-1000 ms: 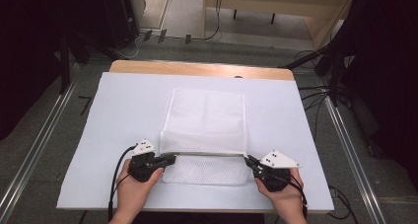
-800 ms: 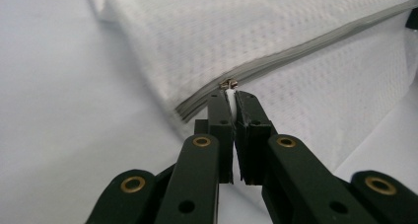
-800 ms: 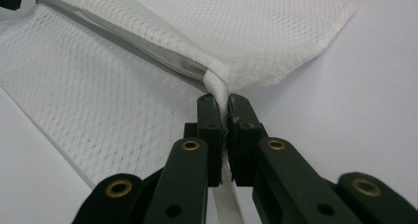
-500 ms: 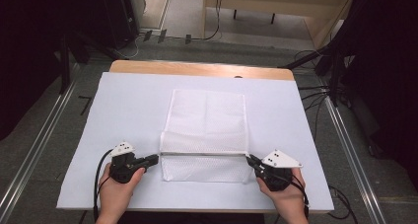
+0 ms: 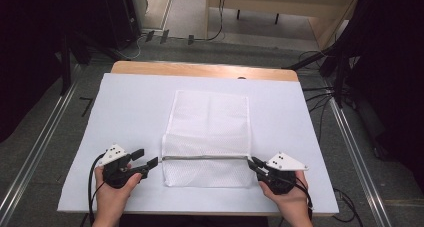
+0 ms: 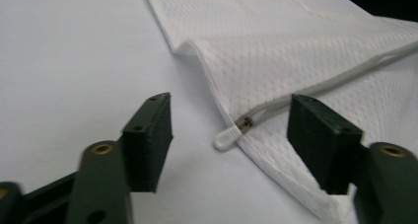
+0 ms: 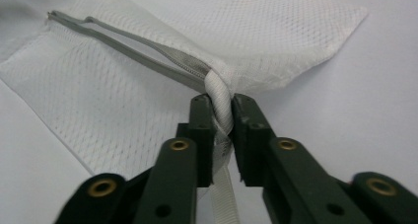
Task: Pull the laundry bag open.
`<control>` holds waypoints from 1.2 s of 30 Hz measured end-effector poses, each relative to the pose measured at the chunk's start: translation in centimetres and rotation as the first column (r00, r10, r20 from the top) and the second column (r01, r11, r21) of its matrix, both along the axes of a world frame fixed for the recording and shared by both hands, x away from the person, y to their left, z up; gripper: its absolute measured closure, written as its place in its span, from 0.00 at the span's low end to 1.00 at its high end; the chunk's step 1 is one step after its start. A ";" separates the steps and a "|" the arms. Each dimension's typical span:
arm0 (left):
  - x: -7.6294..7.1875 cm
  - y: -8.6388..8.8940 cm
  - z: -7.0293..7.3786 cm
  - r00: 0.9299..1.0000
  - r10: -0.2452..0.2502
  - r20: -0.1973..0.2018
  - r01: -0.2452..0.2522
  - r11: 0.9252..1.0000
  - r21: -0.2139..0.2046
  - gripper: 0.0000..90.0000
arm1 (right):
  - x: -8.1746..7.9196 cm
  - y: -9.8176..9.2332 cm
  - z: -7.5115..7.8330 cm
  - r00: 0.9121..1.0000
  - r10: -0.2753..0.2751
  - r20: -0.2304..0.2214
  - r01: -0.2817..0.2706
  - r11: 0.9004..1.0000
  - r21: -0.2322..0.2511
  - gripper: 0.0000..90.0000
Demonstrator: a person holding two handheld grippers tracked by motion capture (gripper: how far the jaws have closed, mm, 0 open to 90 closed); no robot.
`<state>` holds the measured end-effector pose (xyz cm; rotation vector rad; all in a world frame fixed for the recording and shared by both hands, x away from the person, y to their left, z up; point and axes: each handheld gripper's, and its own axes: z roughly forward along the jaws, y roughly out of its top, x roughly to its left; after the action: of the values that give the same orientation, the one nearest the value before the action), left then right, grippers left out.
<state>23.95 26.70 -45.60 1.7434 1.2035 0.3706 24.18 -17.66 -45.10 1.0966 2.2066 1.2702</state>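
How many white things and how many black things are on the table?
White: 2, the mesh bag and the sheet under it.
Black: 2, the left gripper and the right gripper.
Total: 4.

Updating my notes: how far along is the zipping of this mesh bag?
Done: the zipper looks run across to the bag's left edge. In hand: the left gripper's jaws have just been opening, pull tab loose between them; the right gripper's, also just opening, pinch the strap. Left: releasing that.
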 end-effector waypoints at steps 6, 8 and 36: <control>-0.4 0.8 0.8 0.999 0.012 0.051 -0.011 1.000 -0.025 0.20 | 0.0 -0.3 0.2 1.000 -0.004 0.005 0.004 1.000 0.029 0.64; -0.6 1.1 0.8 0.998 -0.010 0.062 0.012 1.000 -0.028 0.14 | 0.0 -0.6 0.3 1.000 -0.014 0.004 0.013 0.999 0.041 0.57; -1.5 6.7 1.0 0.995 0.067 0.073 -0.066 0.998 -0.022 0.08 | 1.6 -8.5 -1.0 0.984 -0.167 -0.065 0.174 0.979 0.106 0.17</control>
<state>22.41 33.35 -44.59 1.6617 1.2105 0.4575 25.74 -26.16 -46.10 1.3484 2.0504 1.3152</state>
